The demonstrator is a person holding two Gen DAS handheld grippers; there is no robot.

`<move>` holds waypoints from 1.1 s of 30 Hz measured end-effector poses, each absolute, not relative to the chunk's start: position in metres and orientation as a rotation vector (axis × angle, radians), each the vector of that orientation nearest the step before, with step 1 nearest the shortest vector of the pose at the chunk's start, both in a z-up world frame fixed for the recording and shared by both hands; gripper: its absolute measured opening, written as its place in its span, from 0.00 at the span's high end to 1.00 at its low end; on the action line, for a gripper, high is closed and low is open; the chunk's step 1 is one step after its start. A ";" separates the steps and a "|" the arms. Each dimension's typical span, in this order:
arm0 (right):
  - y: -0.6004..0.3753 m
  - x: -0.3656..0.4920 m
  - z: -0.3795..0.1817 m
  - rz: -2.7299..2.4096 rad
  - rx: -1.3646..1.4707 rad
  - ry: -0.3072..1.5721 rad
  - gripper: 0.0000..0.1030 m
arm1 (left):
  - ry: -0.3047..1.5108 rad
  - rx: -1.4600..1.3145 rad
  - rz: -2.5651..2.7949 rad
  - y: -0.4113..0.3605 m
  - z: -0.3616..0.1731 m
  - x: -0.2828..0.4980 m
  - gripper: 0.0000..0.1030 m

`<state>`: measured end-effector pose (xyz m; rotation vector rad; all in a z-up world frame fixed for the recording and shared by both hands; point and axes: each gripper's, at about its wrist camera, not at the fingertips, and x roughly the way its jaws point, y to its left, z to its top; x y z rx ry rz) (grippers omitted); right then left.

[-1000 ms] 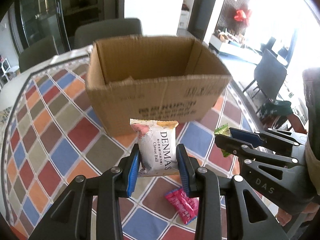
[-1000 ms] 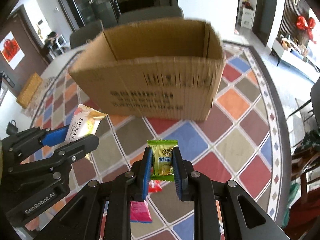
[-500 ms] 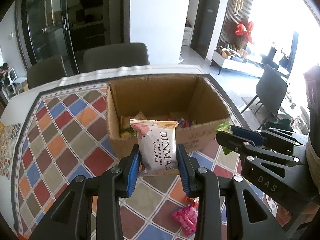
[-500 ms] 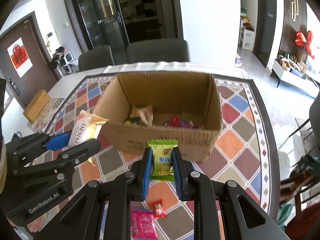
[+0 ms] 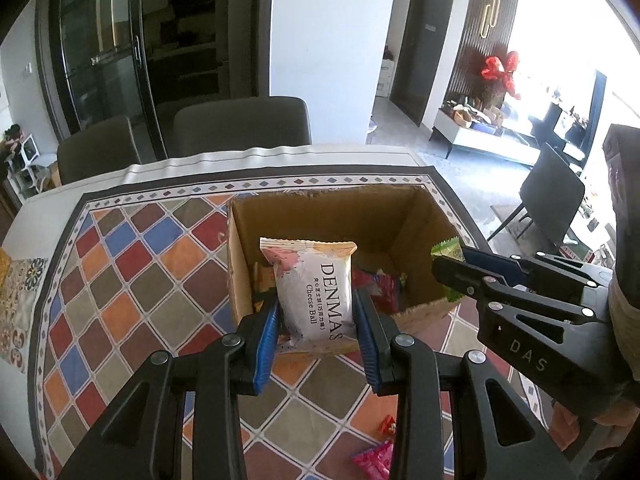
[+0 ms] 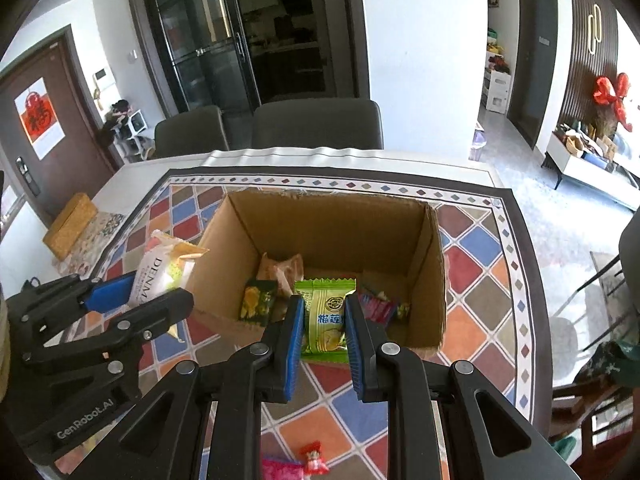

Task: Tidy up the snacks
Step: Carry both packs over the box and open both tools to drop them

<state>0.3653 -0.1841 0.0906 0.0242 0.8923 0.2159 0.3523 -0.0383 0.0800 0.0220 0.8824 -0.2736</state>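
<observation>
Your left hand-held gripper (image 5: 316, 334) is clamped on the white Cheese Ball pack (image 5: 314, 288), blue pads pressing both long sides, pack upright w/ the print running sideways. In the left wrist view the pack sits over the near-left part of the open cardboard box (image 5: 432, 216); whether it's fully past the near wall, can't tell.

Your right hand-held gripper (image 6: 322, 330) is pinched on the green snack packet (image 6: 325, 312), also upright, its top edge showing against the box interior, lower end over the near wall. In the left wrist view the same gripper shows at right, beside the box's near-right corner, w/ a green packet corner sticking out past its tip.

Box stands on the surface (image 6: 472, 268), which is covered w/ a multicolour diamond-pattern cloth. Box is open-topped, flaps not visible. Inside, per the right wrist view: a tan crinkled packet (image 6: 282, 270) toward the far-left, a dark green/yellow packet (image 6: 258, 300) leaning at the near-left, and red/pink wrappers (image 6: 378, 304) at the right side of the floor.

Still out on the cloth, near you: a pink packet (image 5: 374, 462) and a small red candy (image 6: 314, 456) just beside it; touching or apart, can't tell.

Far side of the surface: two dark grey chairs (image 6: 316, 124), pushed in. A yellow-brown box (image 6: 70, 226) lies at the far-left edge of the surface, well apart from the cardboard box.
</observation>
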 end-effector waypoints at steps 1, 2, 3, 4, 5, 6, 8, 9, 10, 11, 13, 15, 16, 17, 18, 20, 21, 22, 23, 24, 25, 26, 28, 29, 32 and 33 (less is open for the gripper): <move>-0.185 0.369 0.090 0.211 0.028 0.897 0.79 | 0.886 0.022 -0.270 -0.039 0.080 0.356 0.65; -0.186 0.373 0.089 0.210 0.033 0.902 0.79 | 0.888 0.025 -0.264 -0.039 0.080 0.359 0.65; -0.187 0.378 0.088 0.208 0.040 0.907 0.79 | 0.885 0.035 -0.252 -0.040 0.081 0.363 0.65; -0.188 0.381 0.086 0.205 0.046 0.912 0.79 | 0.886 0.040 -0.246 -0.041 0.081 0.367 0.65; -0.189 0.384 0.085 0.200 0.051 0.917 0.79 | 0.889 0.044 -0.240 -0.042 0.081 0.370 0.64; -0.190 0.387 0.084 0.194 0.058 0.919 0.76 | 0.892 0.051 -0.234 -0.043 0.081 0.373 0.59; -0.193 0.392 0.082 0.176 0.065 0.932 0.57 | 0.887 0.065 -0.213 -0.044 0.082 0.374 0.46; -0.195 0.393 0.081 0.166 0.069 0.933 0.52 | 0.872 0.075 -0.204 -0.044 0.083 0.372 0.45; -0.195 0.392 0.081 0.163 0.069 0.927 0.52 | 0.864 0.085 -0.202 -0.045 0.083 0.369 0.45; -0.196 0.392 0.080 0.161 0.065 0.925 0.52 | 0.860 0.089 -0.203 -0.045 0.082 0.365 0.45; -0.197 0.386 0.077 0.162 0.057 0.935 0.52 | 0.863 0.091 -0.200 -0.045 0.080 0.358 0.45; -0.200 0.379 0.074 0.176 0.064 0.934 0.52 | 0.861 0.084 -0.202 -0.046 0.078 0.348 0.45; -0.200 0.374 0.073 0.181 0.066 0.932 0.52 | 0.859 0.080 -0.203 -0.045 0.077 0.343 0.45; -0.201 0.371 0.072 0.186 0.067 0.929 0.52 | 0.859 0.078 -0.203 -0.045 0.075 0.337 0.45; -0.201 0.366 0.071 0.194 0.065 0.926 0.52 | 0.860 0.071 -0.204 -0.046 0.074 0.333 0.45; -0.202 0.356 0.070 0.202 0.061 0.916 0.52 | 0.861 0.064 -0.208 -0.046 0.072 0.325 0.45; -0.203 0.350 0.069 0.207 0.057 0.912 0.52 | 0.860 0.062 -0.209 -0.047 0.071 0.320 0.45; -0.203 0.345 0.069 0.215 0.054 0.903 0.52 | 0.860 0.058 -0.209 -0.047 0.070 0.314 0.45; -0.204 0.338 0.069 0.220 0.051 0.896 0.52 | 0.861 0.053 -0.210 -0.048 0.069 0.310 0.45; -0.204 0.334 0.069 0.224 0.046 0.892 0.52 | 0.861 0.047 -0.210 -0.048 0.067 0.303 0.45; -0.204 0.328 0.069 0.233 0.038 0.883 0.52 | 0.862 0.043 -0.207 -0.049 0.065 0.299 0.44; -0.204 0.323 0.069 0.237 0.030 0.877 0.52 | 0.864 0.036 -0.204 -0.050 0.062 0.293 0.44; -0.205 0.315 0.068 0.240 0.016 0.868 0.52 | 0.866 0.031 -0.208 -0.053 0.059 0.283 0.44; -0.206 0.311 0.067 0.245 0.011 0.865 0.52 | 0.866 0.027 -0.206 -0.054 0.056 0.279 0.44; -0.210 0.301 0.059 0.263 0.003 0.872 0.52 | 0.871 0.037 -0.200 -0.061 0.046 0.264 0.43; -0.212 0.297 0.056 0.267 -0.006 0.872 0.52 | 0.883 0.035 -0.204 -0.063 0.041 0.258 0.43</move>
